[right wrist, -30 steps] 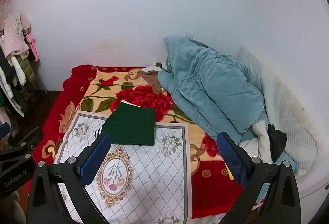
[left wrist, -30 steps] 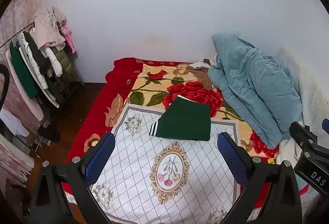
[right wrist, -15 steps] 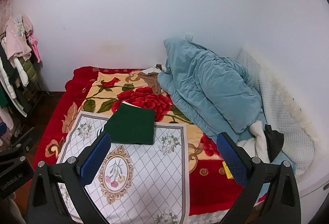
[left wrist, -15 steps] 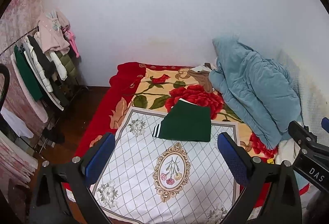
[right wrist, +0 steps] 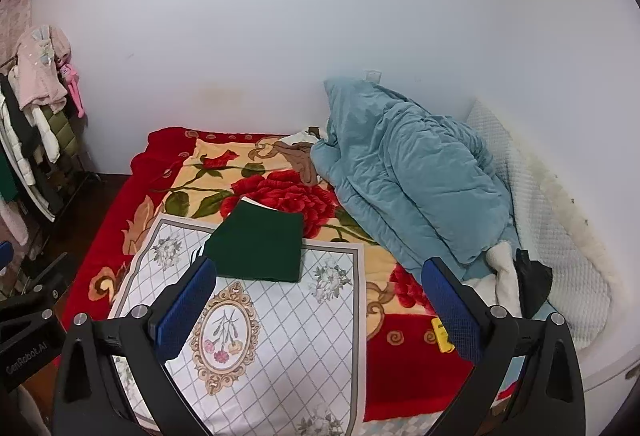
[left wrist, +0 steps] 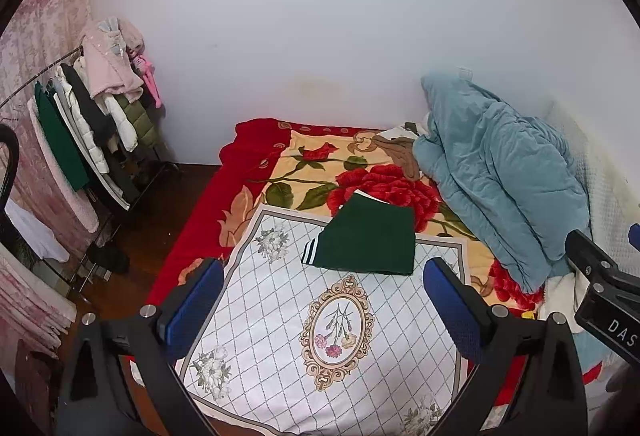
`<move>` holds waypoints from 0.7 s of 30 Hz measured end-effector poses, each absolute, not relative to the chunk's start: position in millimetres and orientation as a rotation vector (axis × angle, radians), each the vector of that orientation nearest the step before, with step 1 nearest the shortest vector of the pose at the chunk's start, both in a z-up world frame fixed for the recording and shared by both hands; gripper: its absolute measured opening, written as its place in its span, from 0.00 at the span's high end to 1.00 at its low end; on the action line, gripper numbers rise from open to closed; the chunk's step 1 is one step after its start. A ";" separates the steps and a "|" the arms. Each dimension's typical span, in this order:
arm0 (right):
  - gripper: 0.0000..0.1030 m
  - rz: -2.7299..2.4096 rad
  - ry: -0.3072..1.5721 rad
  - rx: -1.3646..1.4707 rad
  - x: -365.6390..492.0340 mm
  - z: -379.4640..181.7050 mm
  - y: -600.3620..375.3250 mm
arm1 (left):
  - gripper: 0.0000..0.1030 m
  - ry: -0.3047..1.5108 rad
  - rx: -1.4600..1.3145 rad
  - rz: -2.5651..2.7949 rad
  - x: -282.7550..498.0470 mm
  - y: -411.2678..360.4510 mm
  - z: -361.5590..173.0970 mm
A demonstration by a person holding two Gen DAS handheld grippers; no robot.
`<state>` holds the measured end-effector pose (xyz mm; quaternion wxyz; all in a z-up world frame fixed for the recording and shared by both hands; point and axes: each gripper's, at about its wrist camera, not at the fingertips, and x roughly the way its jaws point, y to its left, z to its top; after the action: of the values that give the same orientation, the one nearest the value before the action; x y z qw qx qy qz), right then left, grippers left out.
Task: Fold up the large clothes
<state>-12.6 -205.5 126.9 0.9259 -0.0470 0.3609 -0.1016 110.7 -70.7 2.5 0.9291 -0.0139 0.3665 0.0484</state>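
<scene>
The left wrist view takes in a clothes rack (left wrist: 92, 139) at 9 o'clock, hung with pink, white, black and green garments, and the wooden floor (left wrist: 160, 211) beside the bed; the right wrist view shows only the rack's end at its left edge. The right wrist view alone shows a small yellow object (right wrist: 443, 336) on the red blanket (right wrist: 408, 372) at about 4 o'clock, a black item (right wrist: 534, 286) against white fleece, and the white quilted cover (right wrist: 560, 256) along the wall.

Both views show the folded green garment (left wrist: 366, 240) (right wrist: 260, 248) lying flat near the middle of the bed, straddling the far edge of the white diamond-patterned cloth (left wrist: 304, 324) and the rose blanket, striped cuff at its 8 o'clock corner. A teal quilt (left wrist: 500, 187) is heaped at 2 o'clock.

The left gripper (left wrist: 320, 312) hovers above the near bed, jaws spread wide and holding nothing. The right gripper (right wrist: 316, 312) is posed alike beside it, jaws equally wide and empty, apart from the garment.
</scene>
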 end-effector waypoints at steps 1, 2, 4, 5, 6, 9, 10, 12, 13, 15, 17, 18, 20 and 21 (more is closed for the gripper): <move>0.00 -0.205 0.741 -0.100 -10.3 126.9 -206.2 | 0.01 0.750 -0.025 0.099 110.6 -70.6 2.7; 0.00 -0.204 0.741 -0.106 -9.9 126.6 -205.6 | 0.01 0.752 -0.023 0.102 111.4 -70.0 2.8; 0.00 -0.198 0.745 -0.109 -5.5 126.5 -207.0 | 0.01 0.752 -0.024 0.102 112.0 -70.4 2.9; 0.00 -0.196 0.746 -0.108 -4.2 126.4 -207.5 | 0.01 0.753 -0.024 0.104 112.1 -70.5 2.9; 0.00 -0.195 0.745 -0.109 -2.8 126.7 -208.3 | 0.01 0.752 -0.024 0.103 112.0 -70.7 2.7; 0.00 -0.196 0.745 -0.111 -0.7 126.6 -208.8 | 0.01 0.751 -0.025 0.104 111.5 -70.5 3.1; 0.00 -0.196 0.746 -0.111 -0.2 126.3 -209.0 | 0.01 0.750 -0.026 0.100 111.9 -70.3 2.9; 0.00 -0.194 0.747 -0.109 -1.0 126.3 -209.0 | 0.01 0.750 -0.027 0.101 113.3 -71.2 2.9; 0.00 -0.193 0.748 -0.107 -0.5 126.1 -209.3 | 0.01 0.749 -0.029 0.100 113.6 -71.5 3.0; 0.00 -0.194 0.751 -0.108 1.6 125.7 -209.0 | 0.01 0.751 -0.031 0.100 115.4 -70.9 3.2; 0.00 -0.194 0.753 -0.107 0.1 124.5 -208.1 | 0.01 0.752 -0.032 0.100 115.6 -71.5 3.1; 0.00 -0.192 0.755 -0.107 0.1 123.7 -207.3 | 0.01 0.752 -0.032 0.102 117.6 -71.2 3.4; 0.00 -0.189 0.759 -0.109 1.9 123.3 -207.2 | 0.01 0.755 -0.032 0.107 118.6 -70.6 2.9; 0.00 -0.188 0.761 -0.109 2.4 122.6 -206.7 | 0.01 0.758 -0.035 0.105 119.0 -70.7 2.2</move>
<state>2.4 -206.7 122.6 0.9227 -0.0532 0.3707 -0.0916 119.0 -70.7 2.2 0.9274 -0.0172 0.3700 0.0514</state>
